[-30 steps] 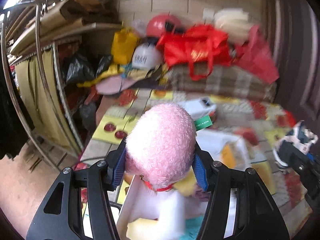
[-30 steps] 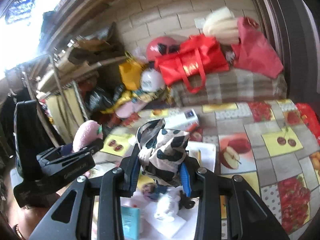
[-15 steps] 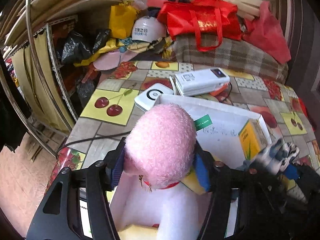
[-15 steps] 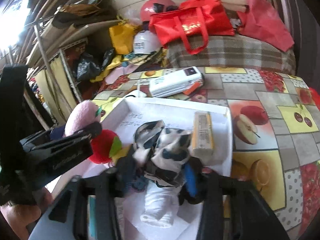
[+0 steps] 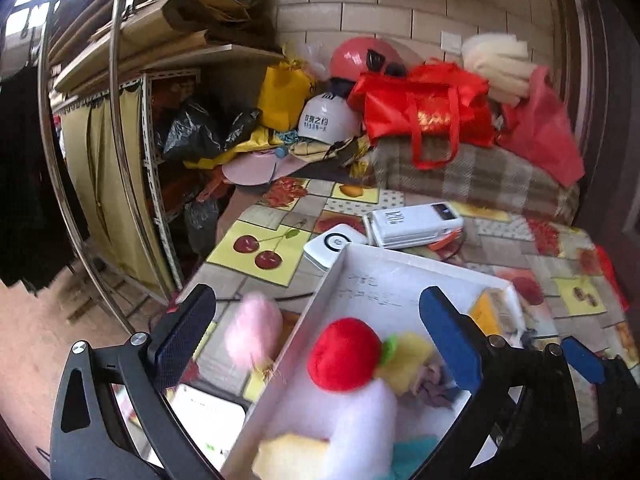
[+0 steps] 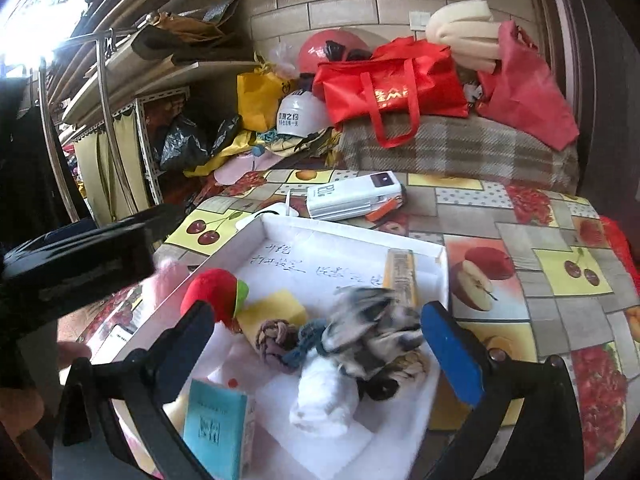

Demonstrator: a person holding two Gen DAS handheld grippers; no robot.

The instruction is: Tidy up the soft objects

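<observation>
Left gripper (image 5: pixel 316 332) fingers spread wide, gripping nothing; pink plush ball (image 5: pixel 253 336) sits blurred just outside the left wall of the white tray (image 5: pixel 384 280), on the bench (image 5: pixel 260 248) with the fruit-print cloth. Inside the tray, left to right: red plush apple (image 6: pixel 212 292) with a green leaf, yellow sponge (image 6: pixel 272 312), purple knitted knot (image 6: pixel 276 344), blue knit piece (image 6: pixel 308 340), black-and-white spotted cloth (image 6: pixel 372 332) blurred on the pile, white sock (image 6: pixel 324 396) below it, yellow box (image 6: pixel 400 276) near the right wall. Teal box (image 6: pixel 216 428) at the tray's near left corner. Right gripper (image 6: pixel 320 344) fingers also wide apart, holding nothing, the spotted cloth lying between them. White power bank (image 6: pixel 352 196) on the bench beyond the tray
</observation>
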